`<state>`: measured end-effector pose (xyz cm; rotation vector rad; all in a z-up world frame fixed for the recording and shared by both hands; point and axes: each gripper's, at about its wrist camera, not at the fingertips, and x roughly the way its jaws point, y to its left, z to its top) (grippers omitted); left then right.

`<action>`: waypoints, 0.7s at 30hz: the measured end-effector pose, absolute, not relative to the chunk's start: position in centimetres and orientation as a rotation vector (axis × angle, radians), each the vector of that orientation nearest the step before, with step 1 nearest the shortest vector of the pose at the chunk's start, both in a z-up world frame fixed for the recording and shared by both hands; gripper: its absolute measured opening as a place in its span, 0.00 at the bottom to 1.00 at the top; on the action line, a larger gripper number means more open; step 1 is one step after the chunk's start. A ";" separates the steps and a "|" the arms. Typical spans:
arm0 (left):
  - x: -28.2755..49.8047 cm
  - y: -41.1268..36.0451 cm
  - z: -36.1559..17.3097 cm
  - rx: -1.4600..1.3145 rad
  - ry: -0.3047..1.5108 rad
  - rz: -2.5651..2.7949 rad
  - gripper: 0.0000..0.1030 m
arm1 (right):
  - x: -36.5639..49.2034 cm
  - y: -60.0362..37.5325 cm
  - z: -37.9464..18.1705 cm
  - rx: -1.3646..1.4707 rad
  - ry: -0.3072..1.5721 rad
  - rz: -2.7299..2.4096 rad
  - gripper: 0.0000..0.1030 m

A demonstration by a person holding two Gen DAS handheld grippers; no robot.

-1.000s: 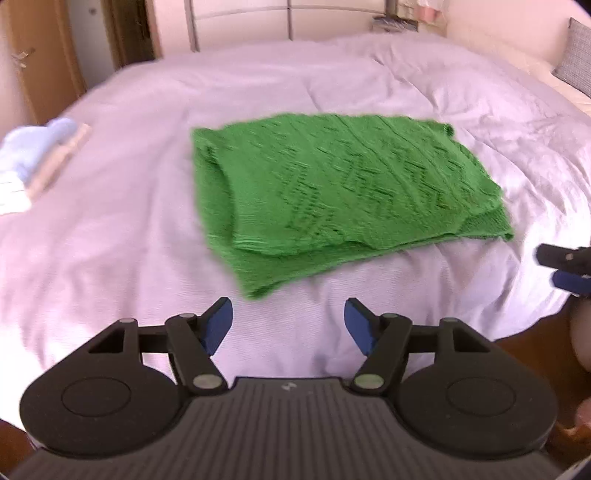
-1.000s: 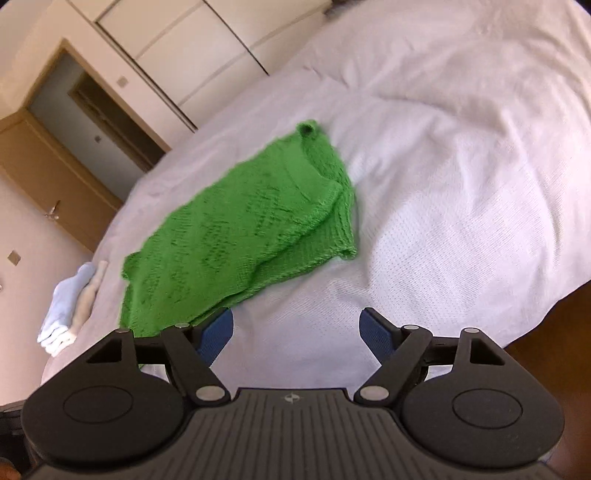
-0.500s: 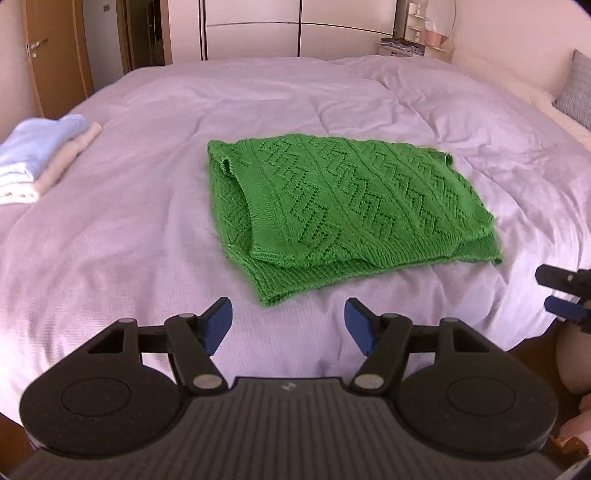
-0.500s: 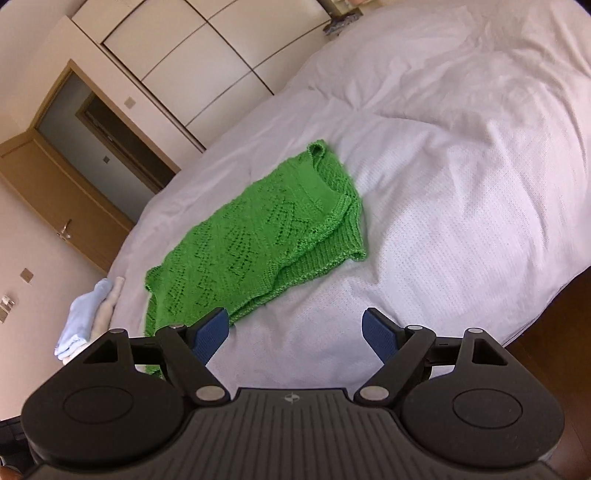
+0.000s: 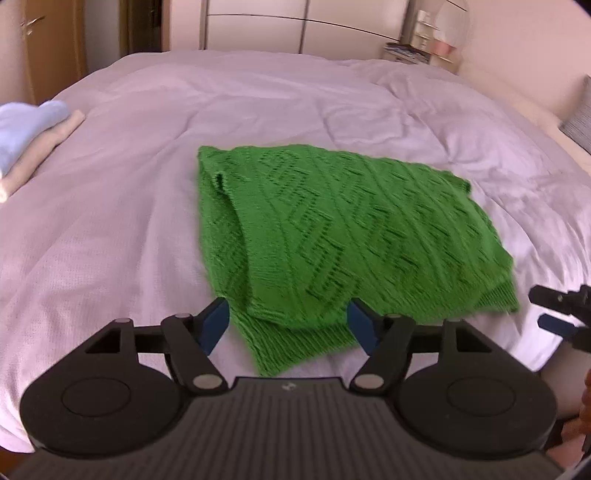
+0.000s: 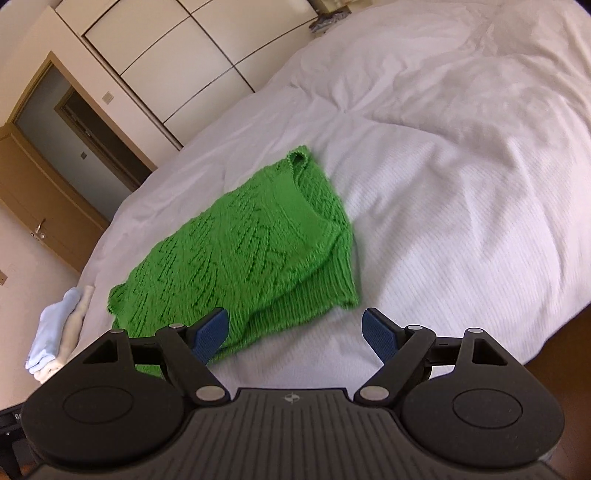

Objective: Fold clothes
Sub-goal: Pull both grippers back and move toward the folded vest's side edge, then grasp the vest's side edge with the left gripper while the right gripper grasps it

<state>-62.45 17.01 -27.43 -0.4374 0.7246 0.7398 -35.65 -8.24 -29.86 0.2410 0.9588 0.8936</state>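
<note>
Green sweater (image 5: 332, 236) laid part-folded on bed (image 5: 110, 229), near corner between left gripper (image 5: 288, 325) fingers. Both grippers spread, empty; right gripper (image 6: 295, 332) just beside hem. Knit judged soft, stretchy, light; doubled corner edges best pinched.

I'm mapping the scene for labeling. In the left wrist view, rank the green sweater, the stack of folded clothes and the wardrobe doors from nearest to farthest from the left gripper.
From the left gripper:
1. Green sweater, straight ahead; its near corner sits between the open fingers.
2. Stack of folded clothes, far left on the bed.
3. Wardrobe doors, beyond the bed's far end.
</note>
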 end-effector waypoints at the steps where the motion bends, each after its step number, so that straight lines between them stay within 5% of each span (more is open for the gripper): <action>1: -62.5 17.3 -27.6 -0.449 0.724 0.749 0.66 | -35.5 -8.0 -30.0 0.235 0.961 0.893 0.80; 17: -67.0 21.8 -33.0 -0.989 0.468 0.856 0.69 | -33.1 -6.0 -31.4 0.176 1.006 0.928 0.80; 20: -66.2 22.0 -33.5 -1.034 0.433 0.853 0.66 | -32.8 -6.4 -31.7 0.177 1.013 0.931 0.80; 21: -65.9 22.0 -33.7 -1.045 0.429 0.851 0.57 | -32.6 -6.6 -31.7 0.180 1.012 0.931 0.80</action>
